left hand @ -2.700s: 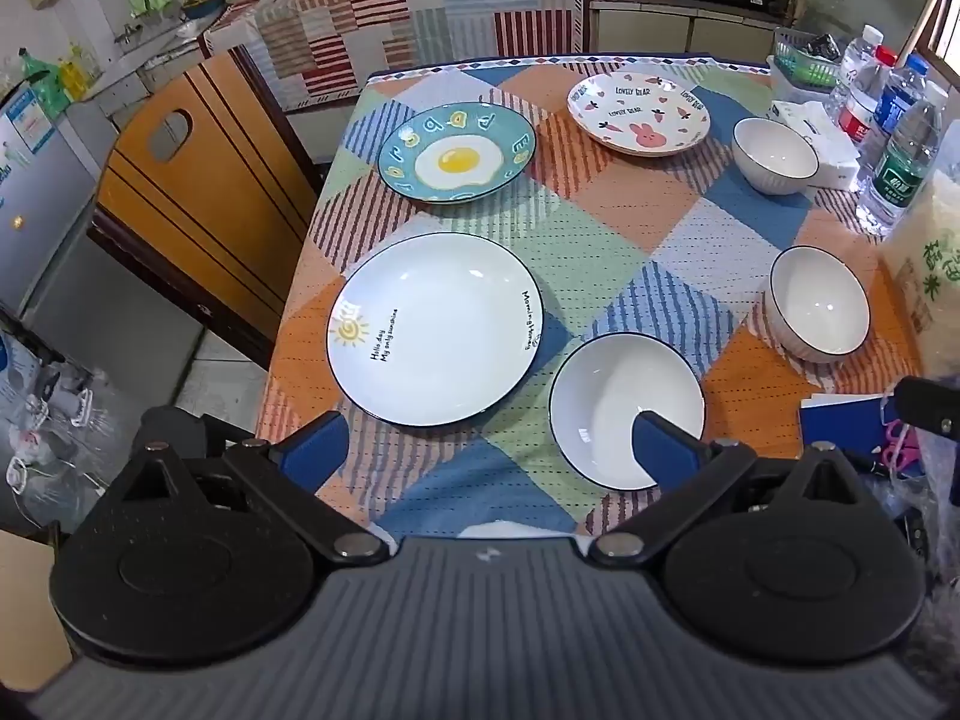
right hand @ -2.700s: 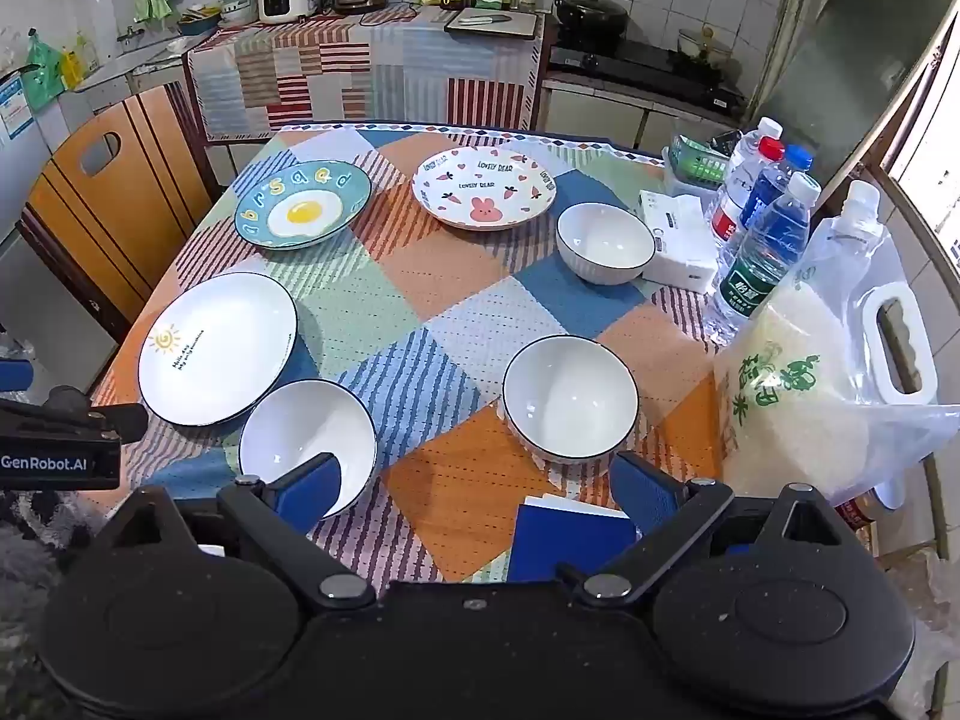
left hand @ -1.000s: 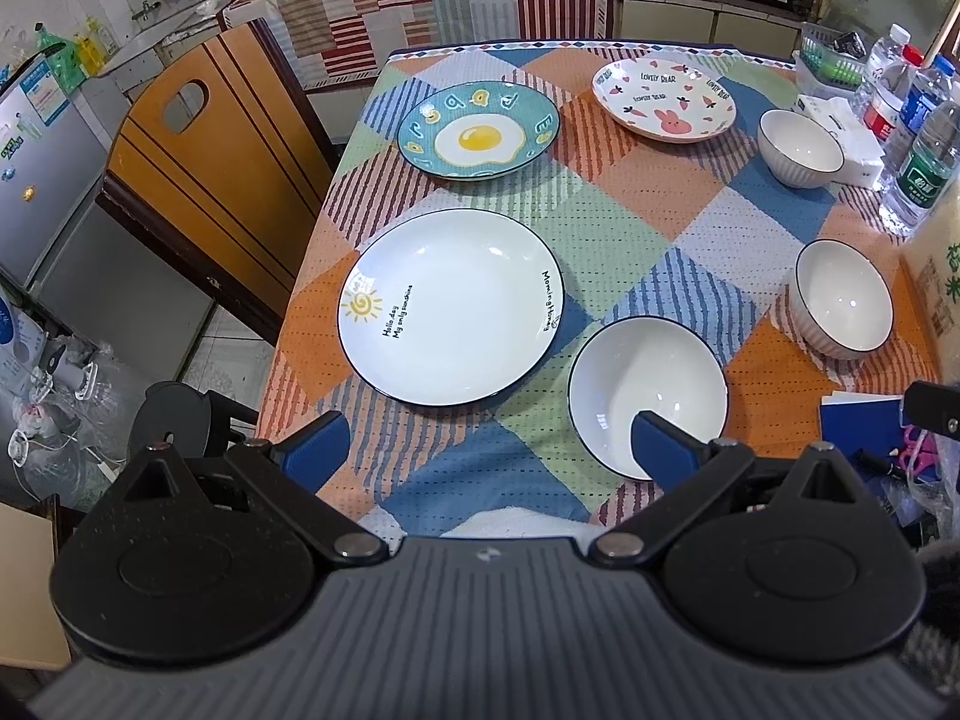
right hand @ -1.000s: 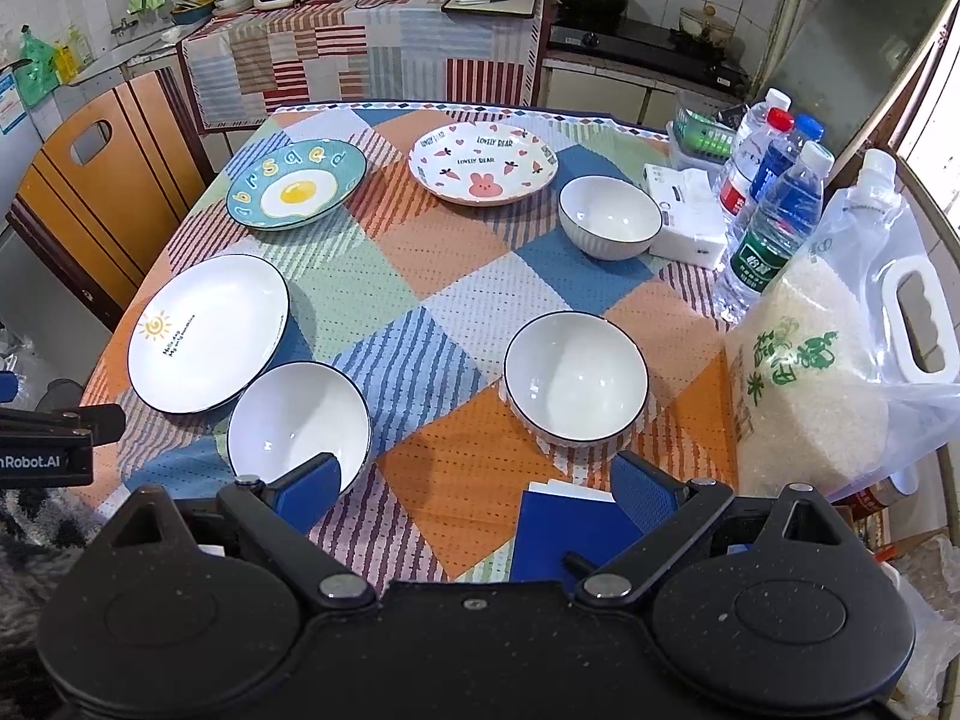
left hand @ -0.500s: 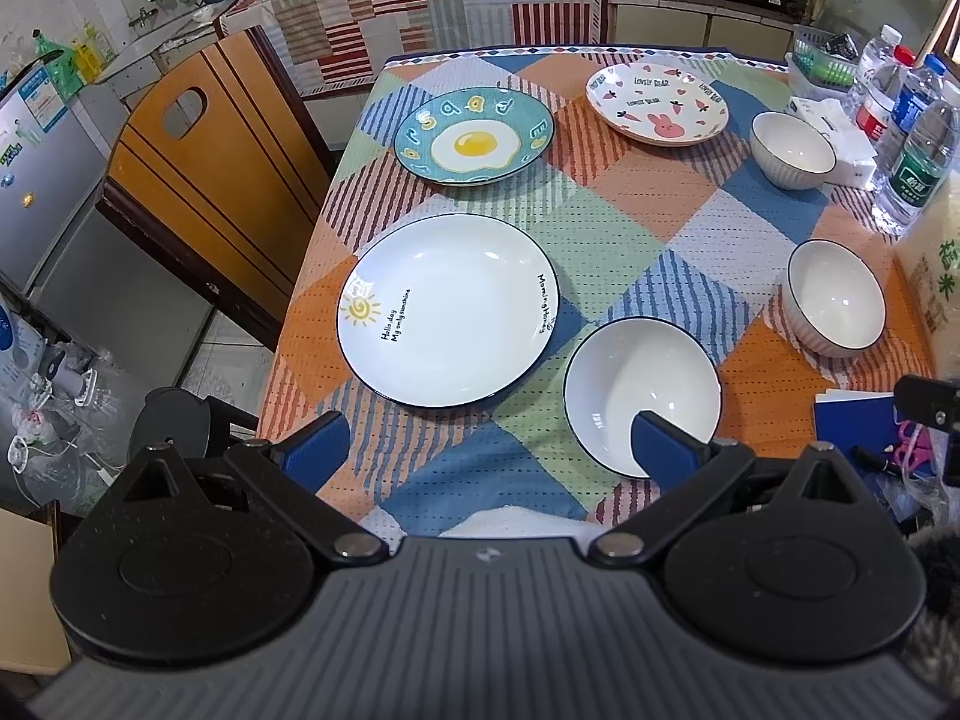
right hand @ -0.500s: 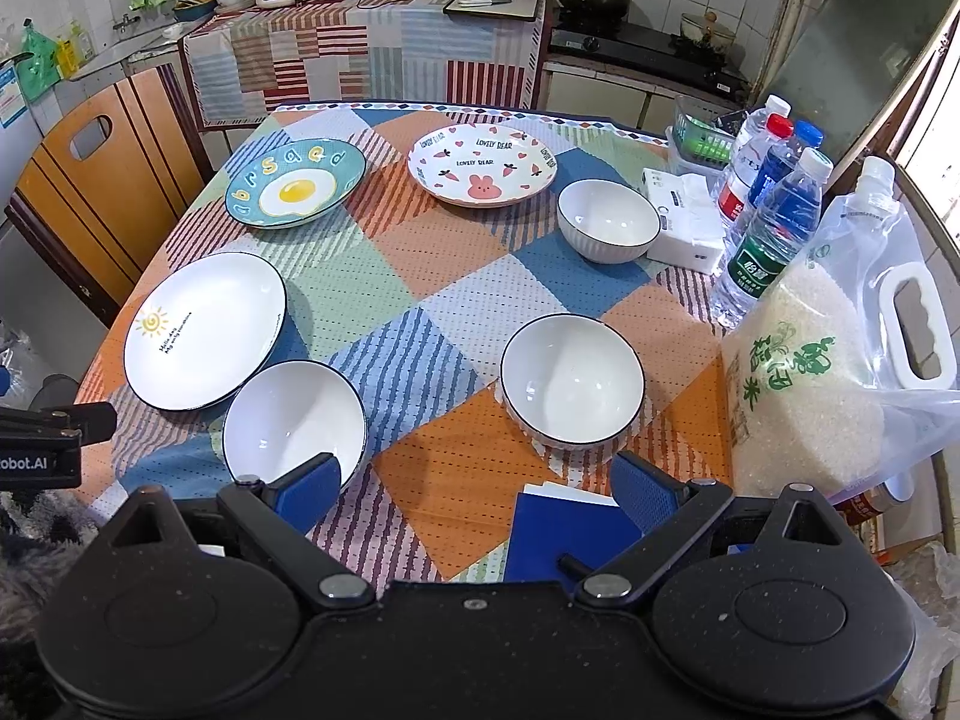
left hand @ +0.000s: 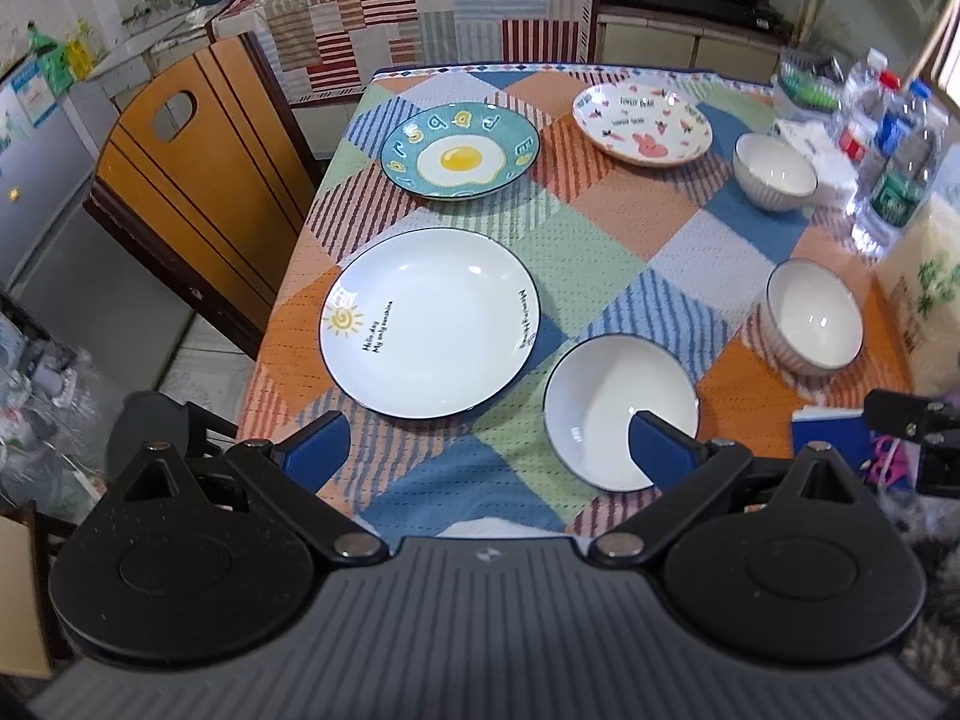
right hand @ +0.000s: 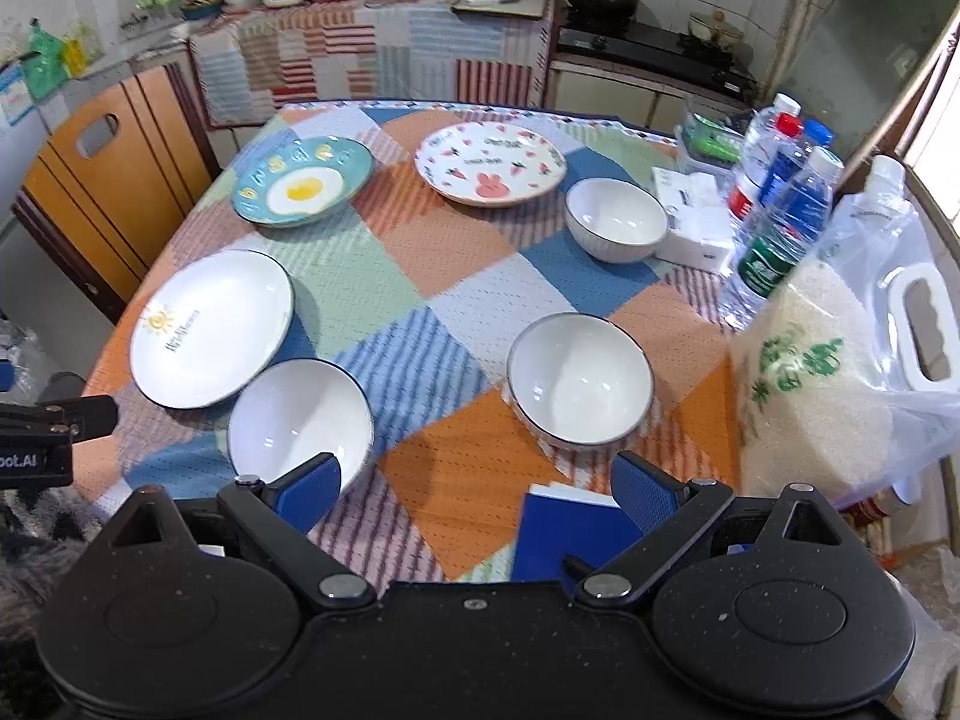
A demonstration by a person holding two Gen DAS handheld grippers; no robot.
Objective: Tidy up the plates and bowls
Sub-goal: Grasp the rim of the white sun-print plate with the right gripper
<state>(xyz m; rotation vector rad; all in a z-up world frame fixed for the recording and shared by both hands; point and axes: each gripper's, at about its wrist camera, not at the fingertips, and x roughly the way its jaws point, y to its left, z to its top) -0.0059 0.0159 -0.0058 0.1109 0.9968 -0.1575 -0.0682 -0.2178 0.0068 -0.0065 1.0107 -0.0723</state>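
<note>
left tool (left hand: 486, 450) jaws apart, empty, raised at desk (left hand: 600, 252) edge | right tool (right hand: 477, 483) same | sun plate (left hand: 429, 321) just ahead-left of left tool, shallow bowl (left hand: 606, 408) by its right finger | dishes spread singly, nothing stacked; likely surveying

Glossy plates (left hand: 429, 321), woven tablecloth (left hand: 600, 252)
</note>
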